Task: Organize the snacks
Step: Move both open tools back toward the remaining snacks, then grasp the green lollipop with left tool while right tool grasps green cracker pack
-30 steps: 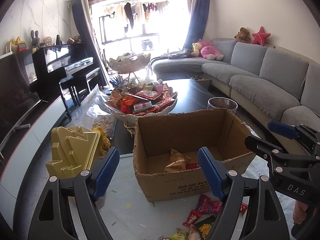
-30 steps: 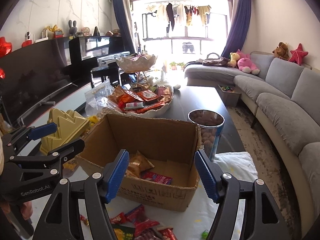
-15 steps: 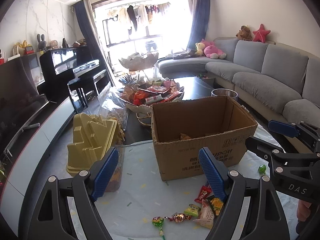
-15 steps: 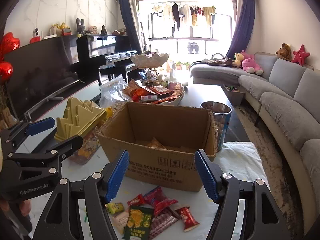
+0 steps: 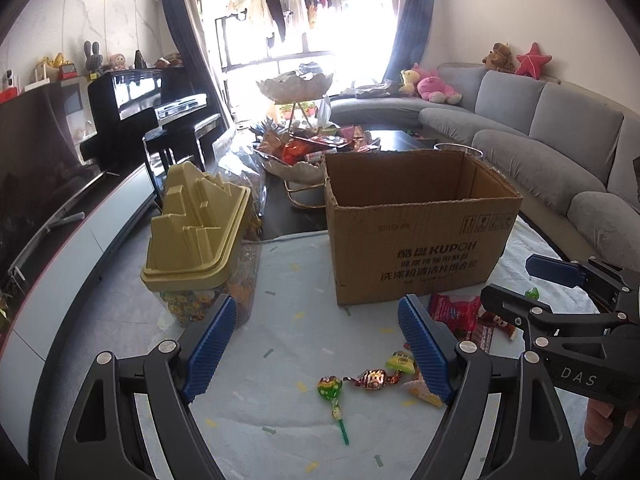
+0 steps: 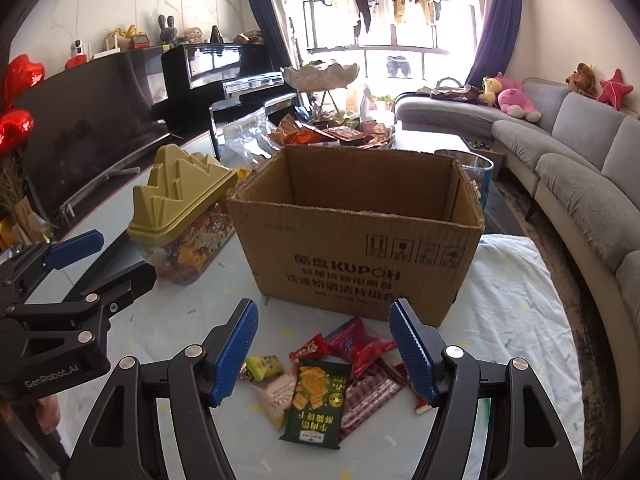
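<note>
Left gripper low in the frame, jaws apart and empty, above a green lollipop and a wrapped candy on the pale tablecloth. Right gripper likewise agape, clasping nothing, over a heap of snack packets at lower centre. Open cardboard box mid-frame just behind the heap; lidded yellow-topped jar left of it.

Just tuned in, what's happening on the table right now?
A person holds two grippers over loose snacks lying in front of the cardboard box. The right gripper hangs above a green packet and red wrappers; the left gripper hangs above a green lollipop and a wrapped candy. Both jaws stand open and hold nothing.
</note>
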{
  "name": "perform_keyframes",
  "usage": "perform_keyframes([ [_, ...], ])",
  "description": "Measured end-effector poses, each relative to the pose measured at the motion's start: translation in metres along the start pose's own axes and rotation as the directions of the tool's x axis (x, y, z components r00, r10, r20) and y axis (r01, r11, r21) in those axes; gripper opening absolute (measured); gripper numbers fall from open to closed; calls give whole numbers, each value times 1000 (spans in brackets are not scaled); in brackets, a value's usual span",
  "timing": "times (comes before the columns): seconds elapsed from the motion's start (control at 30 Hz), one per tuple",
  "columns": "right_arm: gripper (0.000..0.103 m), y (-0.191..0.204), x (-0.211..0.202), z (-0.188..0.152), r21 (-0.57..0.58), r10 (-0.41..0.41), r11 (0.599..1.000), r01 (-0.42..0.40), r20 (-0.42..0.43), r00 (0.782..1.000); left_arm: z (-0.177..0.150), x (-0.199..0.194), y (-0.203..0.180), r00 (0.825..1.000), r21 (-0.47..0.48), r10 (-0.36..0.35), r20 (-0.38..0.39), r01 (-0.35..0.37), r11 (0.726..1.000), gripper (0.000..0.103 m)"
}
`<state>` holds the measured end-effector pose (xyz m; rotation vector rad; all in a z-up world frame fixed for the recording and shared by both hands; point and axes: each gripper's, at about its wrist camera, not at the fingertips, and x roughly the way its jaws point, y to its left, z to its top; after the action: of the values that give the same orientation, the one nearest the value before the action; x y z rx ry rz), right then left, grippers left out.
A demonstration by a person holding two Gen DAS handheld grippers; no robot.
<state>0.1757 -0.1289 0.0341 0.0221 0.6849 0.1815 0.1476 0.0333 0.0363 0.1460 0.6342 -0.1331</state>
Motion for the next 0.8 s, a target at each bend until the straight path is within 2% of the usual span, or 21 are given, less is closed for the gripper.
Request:
perform_keyframes([
  [0.43,69,-1,36,-49,60,16,998,-7,-152,988,-49,33,0,992,29,-7,-123,11,1000,83],
  [0.63,69,-5,50,-65,86,17,996,-1,-192,981,-62,49,2,986,25,-26,-164,30,999,82],
  [0.8,69,-10,61,-72,115,17,993,9,-219,976,-67,61,2,983,23,-42,-181,47,999,75],
])
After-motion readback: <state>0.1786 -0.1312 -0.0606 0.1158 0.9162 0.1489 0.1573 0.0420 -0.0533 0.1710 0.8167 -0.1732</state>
